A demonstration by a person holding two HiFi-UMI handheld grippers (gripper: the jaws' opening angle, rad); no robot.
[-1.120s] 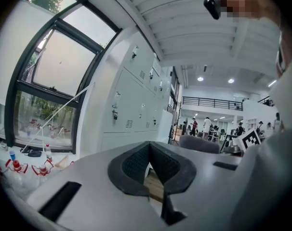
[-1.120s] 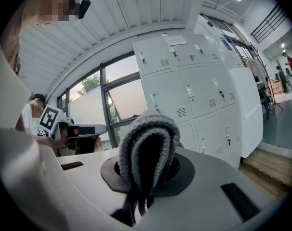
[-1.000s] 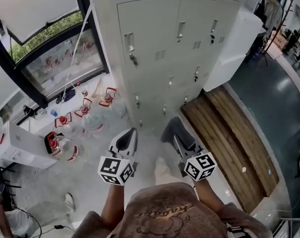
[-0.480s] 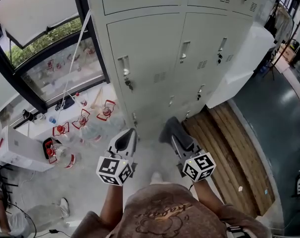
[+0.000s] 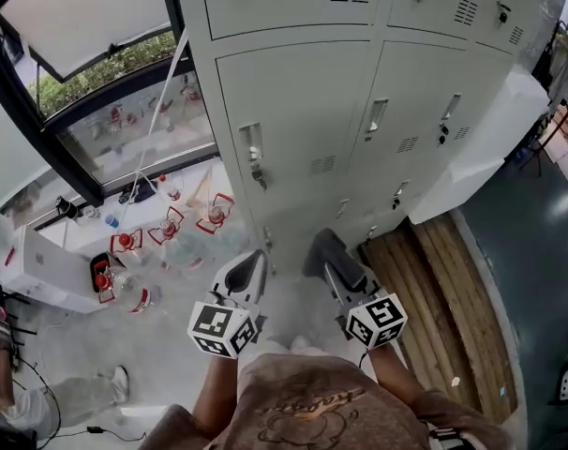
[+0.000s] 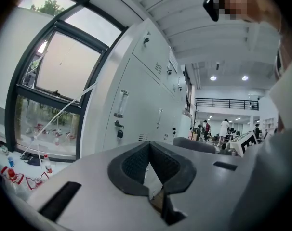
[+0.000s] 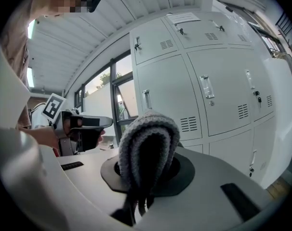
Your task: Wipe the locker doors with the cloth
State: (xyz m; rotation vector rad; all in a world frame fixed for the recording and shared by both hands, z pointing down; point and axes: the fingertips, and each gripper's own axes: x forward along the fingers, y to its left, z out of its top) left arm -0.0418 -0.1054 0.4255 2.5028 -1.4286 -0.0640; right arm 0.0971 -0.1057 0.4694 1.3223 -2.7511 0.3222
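A bank of pale grey locker doors point(image 5: 303, 120) with handles and vent slots stands ahead of me, and also shows in the left gripper view point(image 6: 136, 109) and the right gripper view point(image 7: 170, 95). My right gripper point(image 5: 333, 265) is shut on a folded grey knitted cloth point(image 5: 324, 249), which bulges up between the jaws point(image 7: 148, 143). My left gripper point(image 5: 246, 268) is held beside it at the same height, its dark pads point(image 6: 136, 165) closed together with nothing between them. Both grippers are short of the lockers and touch no door.
A dark-framed window point(image 5: 97, 73) is to the left of the lockers. Several red-capped bottles point(image 5: 125, 242) and a white box point(image 5: 31, 270) lie on the floor below it. A wooden platform point(image 5: 453, 289) and a white cabinet point(image 5: 490, 139) stand at the right. A person's leg point(image 5: 68, 397) shows at lower left.
The lockers have slid lower in the head view, so a higher row of doors shows. Both grippers keep nearly the same place and the cloth stays gripped.
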